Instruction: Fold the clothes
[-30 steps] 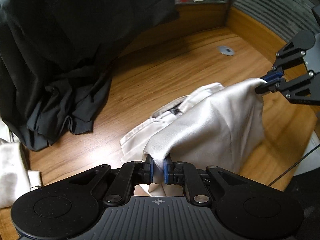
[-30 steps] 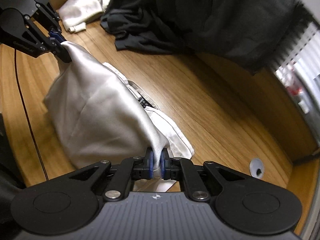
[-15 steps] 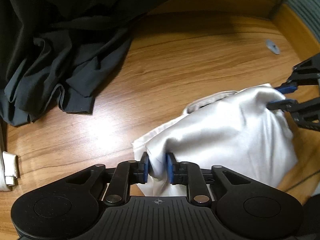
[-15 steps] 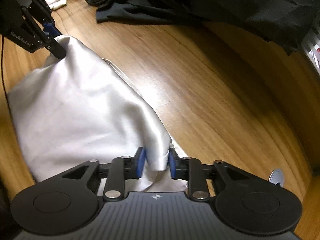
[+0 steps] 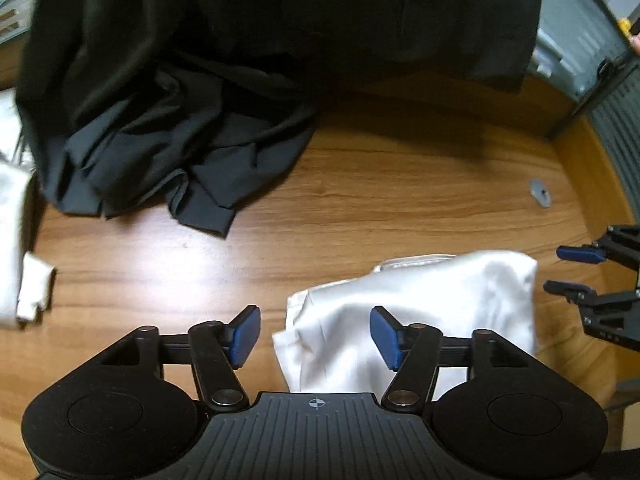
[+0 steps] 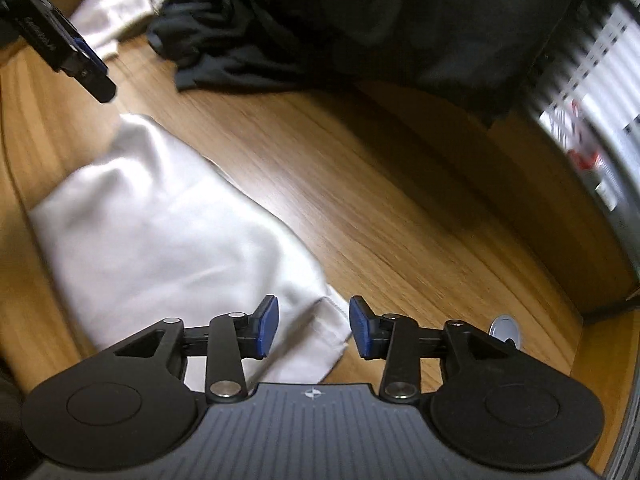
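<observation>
Black clothes heap [image 5: 192,120] fills far side of wooden table [image 5: 400,192], top cut off by my frame. White garment [image 5: 420,312] lies folded near me, near edge hidden behind left gripper [image 5: 315,336], jaws wide, gripping nothing. Right gripper [image 6: 313,326] jaws wide too, straddling garment corner; contact unclear to me, view blurred. Small white cloth [image 5: 24,288] far left. Metal disc [image 5: 540,194] on table.

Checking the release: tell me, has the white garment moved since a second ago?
Yes. The white garment dropped from both raised grippers and now lies flat on the wooden table.
</observation>
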Demonstrator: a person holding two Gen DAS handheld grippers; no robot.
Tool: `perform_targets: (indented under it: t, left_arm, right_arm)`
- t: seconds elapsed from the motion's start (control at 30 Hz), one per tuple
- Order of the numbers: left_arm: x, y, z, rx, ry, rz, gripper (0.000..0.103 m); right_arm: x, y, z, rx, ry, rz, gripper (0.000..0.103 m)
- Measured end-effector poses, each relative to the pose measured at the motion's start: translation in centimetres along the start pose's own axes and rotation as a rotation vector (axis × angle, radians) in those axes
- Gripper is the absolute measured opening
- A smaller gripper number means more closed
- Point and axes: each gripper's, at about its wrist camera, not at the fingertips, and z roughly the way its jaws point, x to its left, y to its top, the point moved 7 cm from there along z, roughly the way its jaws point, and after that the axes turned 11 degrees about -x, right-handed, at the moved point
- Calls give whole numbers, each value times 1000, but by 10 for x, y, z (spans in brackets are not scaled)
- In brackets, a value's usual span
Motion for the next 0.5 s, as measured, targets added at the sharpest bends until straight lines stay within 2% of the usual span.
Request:
perform_targets:
  t: [0.03, 0.1, 0.33, 0.5]
  left_arm:
    - [1, 1, -7, -10, -7, -18, 73]
    - [4, -1, -18, -22, -13, -44, 76]
    - [11, -31, -45, -6, 16, -86, 78]
    - [21, -57, -48, 18, 8, -202, 78]
  right_arm:
    - [5, 3, -8, -17, 7, 3, 54]
    - [19, 12, -19, -46, 31, 10, 56]
    - [87, 21, -27, -114, 100, 0, 56]
    - [143, 21, -17, -115, 175, -31, 56]
